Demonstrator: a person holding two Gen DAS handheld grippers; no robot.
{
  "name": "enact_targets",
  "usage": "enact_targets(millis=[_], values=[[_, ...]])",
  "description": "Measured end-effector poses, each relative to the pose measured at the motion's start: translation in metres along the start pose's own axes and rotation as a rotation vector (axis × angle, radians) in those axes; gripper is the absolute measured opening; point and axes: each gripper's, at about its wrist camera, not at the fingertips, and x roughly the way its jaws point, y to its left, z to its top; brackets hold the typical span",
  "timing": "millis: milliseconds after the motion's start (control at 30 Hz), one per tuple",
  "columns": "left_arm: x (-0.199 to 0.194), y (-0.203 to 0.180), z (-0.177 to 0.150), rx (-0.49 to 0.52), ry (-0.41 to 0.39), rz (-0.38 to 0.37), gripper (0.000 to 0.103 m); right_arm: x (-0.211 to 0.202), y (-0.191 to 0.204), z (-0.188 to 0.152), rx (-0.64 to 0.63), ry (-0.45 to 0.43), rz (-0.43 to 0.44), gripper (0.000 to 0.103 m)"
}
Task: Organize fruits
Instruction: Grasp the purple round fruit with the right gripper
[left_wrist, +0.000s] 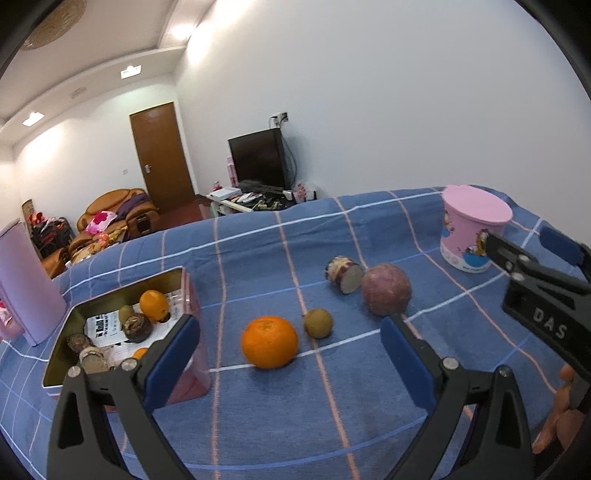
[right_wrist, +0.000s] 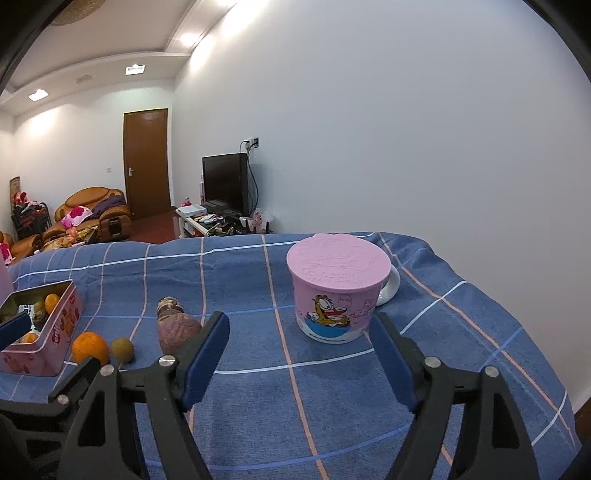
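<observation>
An orange (left_wrist: 269, 342), a small brown-green fruit (left_wrist: 318, 323), a round purple fruit (left_wrist: 386, 294) and a cut purple piece (left_wrist: 343, 274) lie on the blue checked cloth (left_wrist: 280, 413). A pink tin (left_wrist: 110, 317) at the left holds several fruits. My left gripper (left_wrist: 290, 349) is open and empty, just short of the orange. My right gripper (right_wrist: 299, 350) is open and empty in front of a pink lidded cup (right_wrist: 338, 288). The right wrist view also shows the orange (right_wrist: 90, 347), the small fruit (right_wrist: 122, 349) and the tin (right_wrist: 40, 328).
A tall pink box (left_wrist: 26, 284) stands left of the tin. A white dish (right_wrist: 390, 286) sits behind the cup. The cloth's right edge (right_wrist: 517, 325) drops off near the white wall. A sofa, a TV and a door lie beyond the far edge.
</observation>
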Motion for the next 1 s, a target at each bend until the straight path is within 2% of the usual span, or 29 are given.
enact_targets(millis=[133, 267, 367, 467, 600, 700, 833, 1000], values=[[0.002, 0.020, 0.006, -0.049, 0.001, 0.019, 0.101, 0.003, 0.002, 0.000, -0.011, 0.015, 0.011, 0.080], [0.012, 0.048, 0.010, -0.099, 0.022, 0.103, 0.101, 0.004, 0.002, -0.001, -0.007, 0.036, 0.044, 0.080], [0.017, 0.069, 0.011, -0.150, 0.042, 0.145, 0.101, 0.008, 0.002, -0.002, 0.007, 0.077, 0.111, 0.080], [0.022, 0.081, 0.011, -0.185, 0.056, 0.137, 0.101, 0.014, 0.007, -0.004, 0.008, 0.130, 0.198, 0.079], [0.024, 0.098, 0.012, -0.225, 0.070, 0.097, 0.100, 0.026, 0.020, -0.003, 0.013, 0.204, 0.299, 0.065], [0.023, 0.107, 0.014, -0.250, 0.052, 0.104, 0.101, 0.039, 0.034, 0.003, 0.025, 0.259, 0.380, 0.060], [0.025, 0.118, 0.016, -0.260, 0.042, 0.150, 0.101, 0.056, 0.059, 0.011, -0.029, 0.284, 0.376, 0.060], [0.030, 0.128, 0.014, -0.285, 0.054, 0.145, 0.100, 0.096, 0.076, 0.003, 0.017, 0.406, 0.354, 0.060]])
